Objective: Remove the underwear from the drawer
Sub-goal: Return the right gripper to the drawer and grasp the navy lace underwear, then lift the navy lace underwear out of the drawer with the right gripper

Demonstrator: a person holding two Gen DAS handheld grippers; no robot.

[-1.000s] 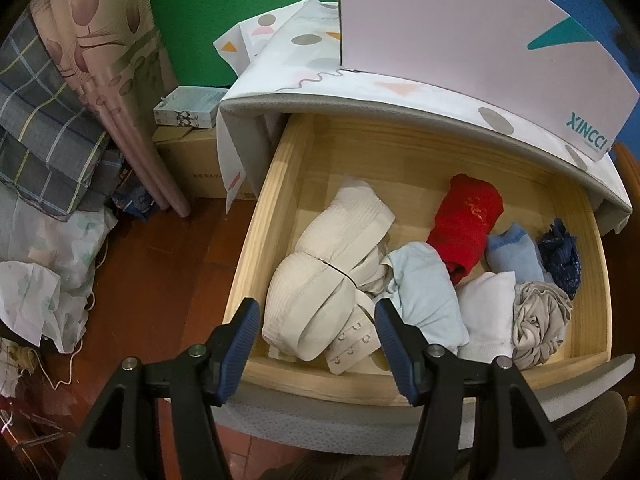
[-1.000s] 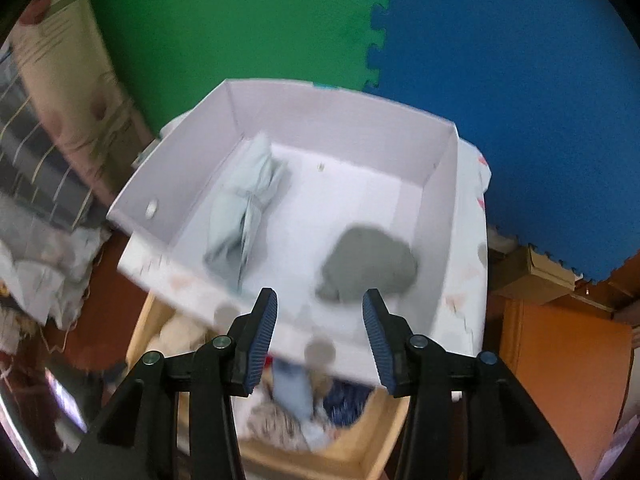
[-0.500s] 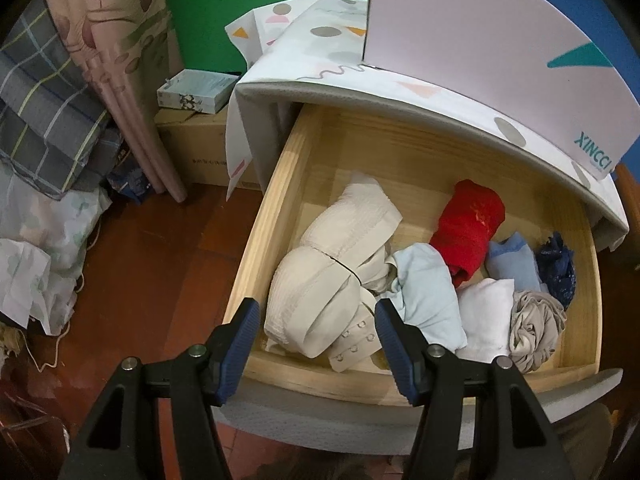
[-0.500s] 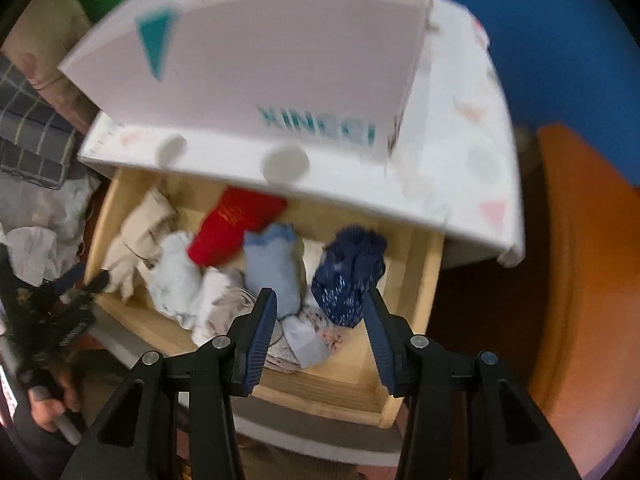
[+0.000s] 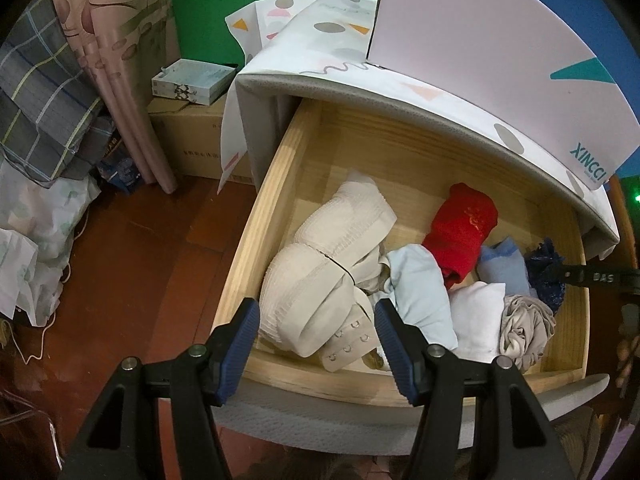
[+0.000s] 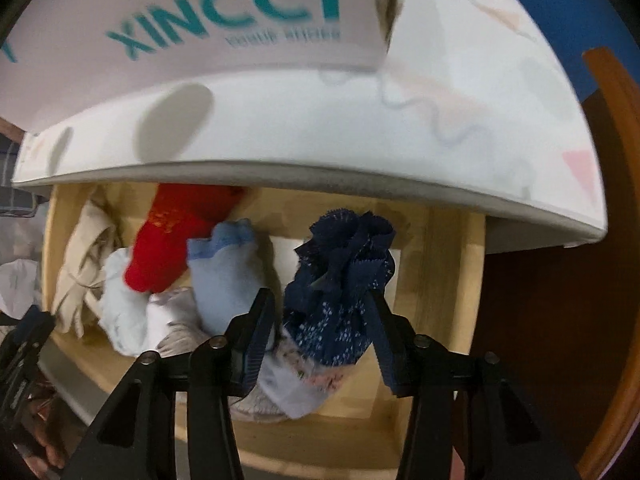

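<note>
The white box (image 5: 480, 68) on top of the cabinet reads "XINCCI" in teal on its front, with a teal triangle above the word in the left wrist view. In the right wrist view the same word fills the top of the frame, and the smaller line under it is too blurred to read. A black arm coming in from the right edge of the left view carries pale letters that look like "DAS". The small carton (image 5: 192, 80) on the brown box (image 5: 196, 140) by the curtain has print too small to make out.

The wooden drawer (image 5: 272, 200) stands pulled out, full of folded underwear. The left gripper (image 5: 316, 322) hangs over its front edge with its fingers apart and nothing between them, above a cream bra (image 5: 324, 280). Beside that lie a pale blue piece (image 5: 420, 288), a red roll (image 5: 464, 236), a white piece (image 5: 476, 312) and a beige bundle (image 5: 524, 332).

Only the left view shows the floor, the curtain and the plaid cloth at the left. The right view gets close to the drawer's right end: the right gripper (image 6: 324, 308) is down over a navy lace piece (image 6: 340, 280), which sits between its fingers while the jaws are opening; whether the pads press it I cannot tell. A light blue piece (image 6: 228, 276) lies just to its left.
</note>
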